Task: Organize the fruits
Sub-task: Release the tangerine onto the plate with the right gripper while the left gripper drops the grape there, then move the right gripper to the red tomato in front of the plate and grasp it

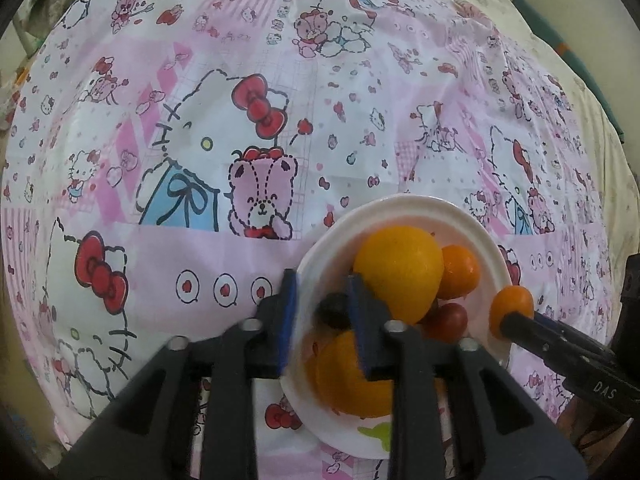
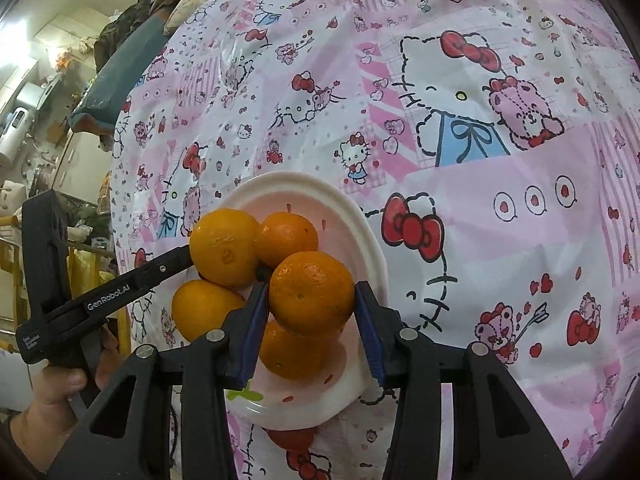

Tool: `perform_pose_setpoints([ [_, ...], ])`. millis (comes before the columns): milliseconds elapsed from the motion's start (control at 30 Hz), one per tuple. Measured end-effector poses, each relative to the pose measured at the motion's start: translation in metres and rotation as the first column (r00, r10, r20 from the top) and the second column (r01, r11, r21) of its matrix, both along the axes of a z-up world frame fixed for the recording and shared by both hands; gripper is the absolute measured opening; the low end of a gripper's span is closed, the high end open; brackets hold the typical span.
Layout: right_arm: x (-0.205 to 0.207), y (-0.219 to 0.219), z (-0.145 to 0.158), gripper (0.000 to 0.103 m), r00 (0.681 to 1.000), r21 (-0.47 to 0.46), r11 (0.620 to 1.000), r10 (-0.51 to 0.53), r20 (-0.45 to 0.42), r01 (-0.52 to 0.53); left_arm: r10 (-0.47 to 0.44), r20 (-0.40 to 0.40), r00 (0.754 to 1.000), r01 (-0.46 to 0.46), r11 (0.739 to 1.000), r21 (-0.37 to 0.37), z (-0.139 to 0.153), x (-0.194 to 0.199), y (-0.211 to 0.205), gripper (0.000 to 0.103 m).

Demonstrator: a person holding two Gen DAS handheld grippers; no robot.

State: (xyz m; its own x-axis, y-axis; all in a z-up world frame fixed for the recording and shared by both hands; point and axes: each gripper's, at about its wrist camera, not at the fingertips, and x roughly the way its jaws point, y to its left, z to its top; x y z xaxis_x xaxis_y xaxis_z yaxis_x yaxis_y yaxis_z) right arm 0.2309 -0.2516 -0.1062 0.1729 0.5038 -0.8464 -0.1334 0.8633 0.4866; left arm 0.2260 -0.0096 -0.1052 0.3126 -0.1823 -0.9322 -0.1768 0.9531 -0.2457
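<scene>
A white plate (image 1: 400, 204) on the pink cartoon cloth holds a pile of fruit: a large yellow-orange one (image 1: 400, 272), a small orange (image 1: 460, 272), a red fruit (image 1: 448, 320), another orange (image 1: 352, 376) and a small dark fruit (image 1: 334, 310). My left gripper (image 1: 324, 316) stands open over the plate's near rim, the dark fruit beside its right pad. My right gripper (image 2: 310, 294) is shut on an orange (image 2: 312, 292) just above the pile on the plate (image 2: 280, 180). The left wrist view shows that held orange (image 1: 512, 308) at the plate's right rim.
The patterned cloth (image 2: 500, 220) stretches far and right of the plate. A person's hand (image 2: 60, 392) grips the left tool at the lower left of the right wrist view. Cluttered furniture and shelves (image 2: 40, 120) lie beyond the cloth's left edge.
</scene>
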Motion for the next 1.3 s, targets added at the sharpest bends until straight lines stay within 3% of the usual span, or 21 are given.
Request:
perform_pose_setpoints([
  [167,-0.001,0.003,0.004,0.048,1.0,-0.014,1.0,0.012,0.017,-0.012,0.012,0.0,1.0,-0.012,1.0,-0.004,0.002,-0.001,0.002,0.038],
  [233,-0.001,0.003,0.007,0.064,0.999,-0.017,1.0,0.017,0.032,-0.016,0.014,0.002,1.0,-0.014,1.0,-0.006,0.004,-0.002,0.002,0.04],
  [400,0.0,0.003,0.015,0.068,0.998,-0.015,1.0,0.009,0.066,-0.008,0.012,0.031,0.999,-0.013,1.0,0.015,0.011,-0.006,0.002,0.066],
  [867,-0.008,-0.013,0.042,0.068,0.992,0.01,0.999,-0.042,0.119,0.041,0.033,0.093,0.995,-0.036,0.999,0.028,0.037,-0.026,0.003,0.066],
  [967,-0.018,-0.02,0.061,0.068,0.985,0.05,0.997,-0.069,0.157,0.062,0.044,0.113,0.993,-0.044,0.999,0.004,0.048,-0.036,0.001,0.066],
  [1167,-0.04,-0.026,0.085,0.068,0.977,0.081,0.994,-0.088,0.196,0.073,-0.02,0.177,0.984,0.006,0.997,0.082,0.076,-0.055,-0.012,0.066],
  [1300,-0.06,-0.024,0.094,0.068,0.972,0.082,0.995,-0.07,0.226,0.053,-0.011,0.187,0.982,0.0,0.998,0.056,0.086,-0.074,-0.01,0.066],
])
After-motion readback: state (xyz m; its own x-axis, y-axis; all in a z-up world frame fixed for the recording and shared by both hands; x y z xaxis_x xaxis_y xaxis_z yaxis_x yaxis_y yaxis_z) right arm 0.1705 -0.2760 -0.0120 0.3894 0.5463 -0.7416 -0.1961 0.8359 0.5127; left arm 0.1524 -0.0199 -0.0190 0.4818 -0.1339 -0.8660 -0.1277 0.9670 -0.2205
